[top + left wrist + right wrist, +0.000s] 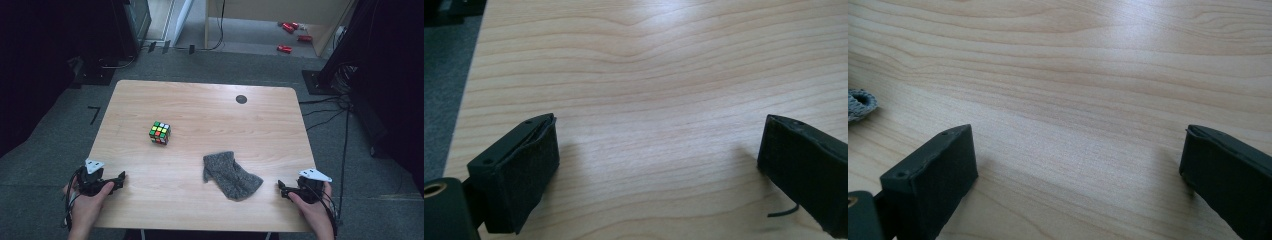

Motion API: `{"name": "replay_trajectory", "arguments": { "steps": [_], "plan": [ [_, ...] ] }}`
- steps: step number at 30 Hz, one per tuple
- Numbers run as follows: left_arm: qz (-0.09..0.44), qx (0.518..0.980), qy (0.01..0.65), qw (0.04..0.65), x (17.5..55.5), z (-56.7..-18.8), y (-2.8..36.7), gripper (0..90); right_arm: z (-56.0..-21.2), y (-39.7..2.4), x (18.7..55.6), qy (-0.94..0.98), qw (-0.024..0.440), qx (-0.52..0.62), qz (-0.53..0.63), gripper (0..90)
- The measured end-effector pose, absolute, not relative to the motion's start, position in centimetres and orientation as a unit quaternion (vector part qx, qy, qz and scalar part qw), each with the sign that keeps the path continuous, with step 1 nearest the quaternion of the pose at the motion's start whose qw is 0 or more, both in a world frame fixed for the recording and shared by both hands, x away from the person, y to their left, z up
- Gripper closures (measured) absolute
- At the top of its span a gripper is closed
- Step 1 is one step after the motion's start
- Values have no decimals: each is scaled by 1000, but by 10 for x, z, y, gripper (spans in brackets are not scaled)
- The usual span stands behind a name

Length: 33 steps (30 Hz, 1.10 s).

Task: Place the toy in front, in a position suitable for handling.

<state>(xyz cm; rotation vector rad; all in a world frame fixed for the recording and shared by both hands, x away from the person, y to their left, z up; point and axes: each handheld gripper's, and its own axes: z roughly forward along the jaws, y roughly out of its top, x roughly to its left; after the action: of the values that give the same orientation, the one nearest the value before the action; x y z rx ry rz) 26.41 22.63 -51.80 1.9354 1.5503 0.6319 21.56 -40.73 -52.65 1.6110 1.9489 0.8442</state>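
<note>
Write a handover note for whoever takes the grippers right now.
Left gripper: open, holding nothing, low over the table's near left corner.
Right gripper: open, holding nothing, near the right front edge.
Cube: left of centre, untouched.
Grey sock: crumpled, in front of centre, closer to the right gripper; its edge shows at the left of the right gripper view.
Done: nothing yet by the look of it; both things lie free.
Left: the whole job. The sock looks like the right gripper's nearest reach, the cube the left's.
</note>
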Motion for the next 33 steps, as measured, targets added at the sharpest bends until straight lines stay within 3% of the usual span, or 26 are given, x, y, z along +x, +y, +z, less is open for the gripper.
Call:
{"name": "replay_trajectory", "arguments": {
  "steps": [4, 6, 11, 14, 15, 20, 33],
  "plan": [
    [238, 721, 584, 286, 265, -518, 225, 38, -526, -407, 215, 709, 237, 589, 307, 26],
    [239, 719, 588, 284, 266, -518, 224, 38, -523, -404, 213, 702, 261, 586, 311, 182],
    [240, 715, 592, 283, 267, -518, 222, 29, -497, -386, 209, 680, 260, 562, 392, 218],
    [241, 713, 595, 282, 268, -518, 221, 24, -489, -377, 208, 676, 268, 551, 408, 284],
    [242, 712, 597, 281, 269, -518, 220, 24, -482, -366, 208, 676, 274, 543, 417, 344],
    [242, 711, 598, 281, 270, -518, 219, 24, -473, -348, 207, 682, 252, 521, 448, 417],
    [241, 713, 594, 282, 275, -518, 216, 24, -468, -286, 210, 723, 233, 466, 454, 449]
  ]
}}
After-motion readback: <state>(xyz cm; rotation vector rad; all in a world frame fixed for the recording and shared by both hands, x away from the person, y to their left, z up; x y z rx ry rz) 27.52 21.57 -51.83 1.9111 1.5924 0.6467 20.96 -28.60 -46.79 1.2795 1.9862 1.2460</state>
